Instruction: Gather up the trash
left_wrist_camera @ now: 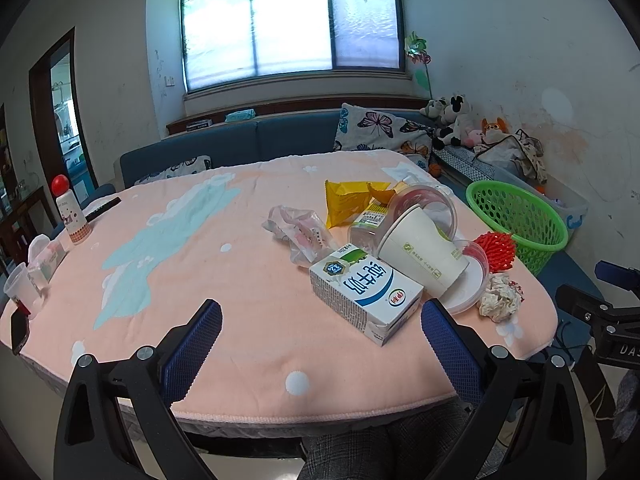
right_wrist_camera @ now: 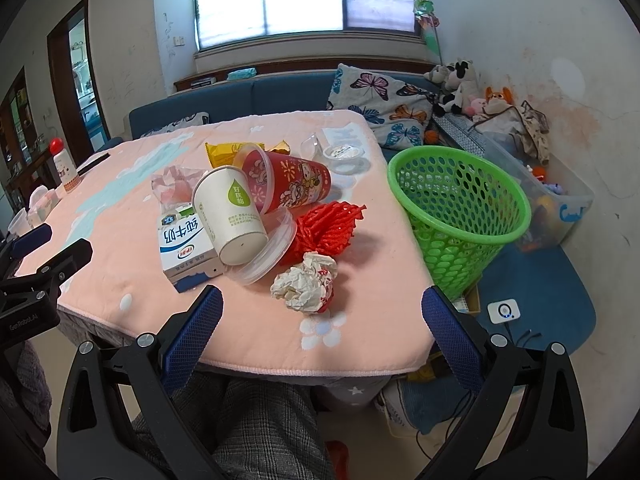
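1. Because the trash lay heaped at the table's right end, I judged that nudging the paper cup (right_wrist_camera: 230, 216) might roll it onto the milk carton (right_wrist_camera: 186, 246) or scatter the pile.
2. My right gripper (right_wrist_camera: 322, 330) hung at the near edge, fingers spread wide and empty, the crumpled paper ball (right_wrist_camera: 305, 286) just beyond them.
3. My left gripper (left_wrist_camera: 322, 346) was likewise wide open, holding nothing, the carton near its right finger.
4. Off the table's right side stood the green basket (right_wrist_camera: 460, 216); a careless toss could miss it.
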### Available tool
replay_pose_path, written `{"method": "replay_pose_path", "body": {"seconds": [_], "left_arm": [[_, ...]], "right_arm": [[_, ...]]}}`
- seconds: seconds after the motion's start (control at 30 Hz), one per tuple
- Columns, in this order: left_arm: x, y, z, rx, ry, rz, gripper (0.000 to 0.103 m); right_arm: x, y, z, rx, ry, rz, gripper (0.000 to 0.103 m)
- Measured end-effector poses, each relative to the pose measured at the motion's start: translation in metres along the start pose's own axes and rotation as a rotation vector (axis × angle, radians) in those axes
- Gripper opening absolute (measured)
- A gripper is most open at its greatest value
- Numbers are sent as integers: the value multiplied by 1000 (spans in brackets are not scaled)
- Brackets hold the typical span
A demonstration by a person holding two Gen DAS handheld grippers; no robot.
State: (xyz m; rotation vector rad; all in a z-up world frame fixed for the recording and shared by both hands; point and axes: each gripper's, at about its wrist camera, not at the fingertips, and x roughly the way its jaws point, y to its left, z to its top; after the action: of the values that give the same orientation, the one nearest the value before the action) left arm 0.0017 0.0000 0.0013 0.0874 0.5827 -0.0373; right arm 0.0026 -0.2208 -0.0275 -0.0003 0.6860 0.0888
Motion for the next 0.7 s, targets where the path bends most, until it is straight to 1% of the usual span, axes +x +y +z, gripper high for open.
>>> {"method": "replay_pose_path", "body": {"seconds": [0.7], "left_arm": [[-1,-1,-3,-10,8,4,97]], "right_arm": [[0,1,-1,2,1,4,99]]}}
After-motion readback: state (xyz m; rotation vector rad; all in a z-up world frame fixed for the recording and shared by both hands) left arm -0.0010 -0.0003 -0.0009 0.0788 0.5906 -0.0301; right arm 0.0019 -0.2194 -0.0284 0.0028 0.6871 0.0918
